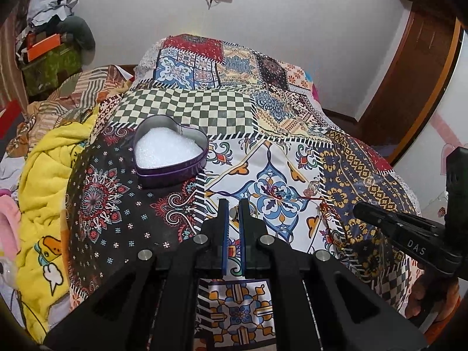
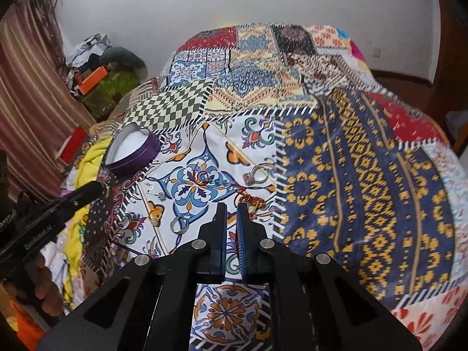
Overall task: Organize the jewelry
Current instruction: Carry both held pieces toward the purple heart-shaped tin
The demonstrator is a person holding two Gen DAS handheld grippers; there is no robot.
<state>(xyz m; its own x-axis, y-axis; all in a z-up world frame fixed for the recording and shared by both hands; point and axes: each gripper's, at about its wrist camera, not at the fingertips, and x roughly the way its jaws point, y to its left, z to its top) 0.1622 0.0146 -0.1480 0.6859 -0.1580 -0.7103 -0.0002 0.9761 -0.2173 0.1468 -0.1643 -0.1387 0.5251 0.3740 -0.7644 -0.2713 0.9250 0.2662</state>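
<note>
Rings (image 2: 178, 224), silver and gold, lie scattered on patterned quilt (image 2: 351, 175); both grippers' jaws nearly closed.

We see both views lit softly and evenly, with no single lamp in sight and only faint shadows: a thin dark rim under the heart-shaped tin (image 1: 171, 153) and under the gripper bodies. The white wall (image 1: 292, 29) reads bright but not blown out. Fisheye bending is strong (the 2 pictures curve the bedspread (image 2: 351, 175) into a dome), and the corners fall to black. The left wrist view is fairly crisp; the right wrist view is smeared, most at its right and far edges.
</note>
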